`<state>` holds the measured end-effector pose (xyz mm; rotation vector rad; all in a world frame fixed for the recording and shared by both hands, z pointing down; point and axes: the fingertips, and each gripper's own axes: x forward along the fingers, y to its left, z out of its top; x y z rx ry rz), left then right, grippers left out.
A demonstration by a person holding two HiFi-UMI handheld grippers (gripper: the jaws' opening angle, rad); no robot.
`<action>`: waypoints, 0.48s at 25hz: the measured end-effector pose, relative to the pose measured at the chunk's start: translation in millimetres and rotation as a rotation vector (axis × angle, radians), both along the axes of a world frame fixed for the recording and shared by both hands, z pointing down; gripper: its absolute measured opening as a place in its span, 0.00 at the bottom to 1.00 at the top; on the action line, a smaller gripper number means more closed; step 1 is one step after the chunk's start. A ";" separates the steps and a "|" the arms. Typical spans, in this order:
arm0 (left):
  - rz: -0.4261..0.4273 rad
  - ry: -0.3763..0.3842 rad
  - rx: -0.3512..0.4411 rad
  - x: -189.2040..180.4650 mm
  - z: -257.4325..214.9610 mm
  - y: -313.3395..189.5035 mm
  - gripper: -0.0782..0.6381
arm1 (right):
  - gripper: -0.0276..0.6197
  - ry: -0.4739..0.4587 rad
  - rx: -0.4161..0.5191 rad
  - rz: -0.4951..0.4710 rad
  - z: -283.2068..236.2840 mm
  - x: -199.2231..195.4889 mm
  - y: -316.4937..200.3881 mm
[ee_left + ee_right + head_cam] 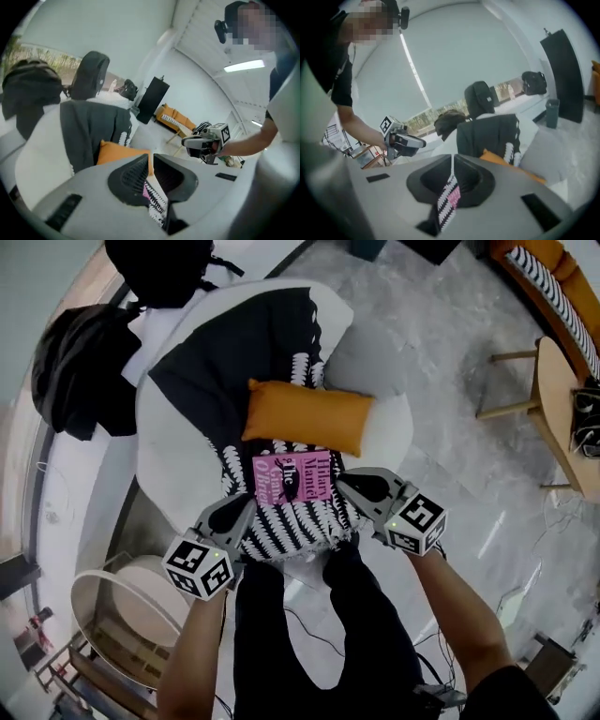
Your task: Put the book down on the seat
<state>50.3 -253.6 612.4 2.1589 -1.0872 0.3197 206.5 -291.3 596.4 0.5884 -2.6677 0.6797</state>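
Note:
A pink book (295,476) lies flat on the black-and-white zigzag throw (281,529) that covers the white seat (173,460), just in front of an orange cushion (309,415). My left gripper (251,503) has its tips at the book's near left corner. Its jaws stand together in the left gripper view (151,157), and a sliver of pink book (149,193) and throw shows below them. My right gripper (339,481) sits at the book's right edge with its jaws together (453,159). I see nothing pinched between either pair.
Dark bags (80,371) rest on the ledge behind the seat. A round side table (122,606) stands at the near left. A wooden table (562,409) and an orange sofa (553,277) are on the right. Cables run across the marble floor (450,362).

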 end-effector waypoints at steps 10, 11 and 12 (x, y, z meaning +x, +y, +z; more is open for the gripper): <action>0.034 -0.044 0.401 38.0 -373.1 29.9 0.14 | 0.09 -0.295 0.296 -0.043 -392.0 35.0 35.1; 0.032 -0.049 0.434 43.0 -399.9 38.6 0.14 | 0.09 -0.330 0.324 -0.055 -422.0 40.0 45.4; 0.029 -0.054 0.470 47.9 -426.0 46.2 0.14 | 0.09 -0.359 0.355 -0.077 -449.0 44.3 55.8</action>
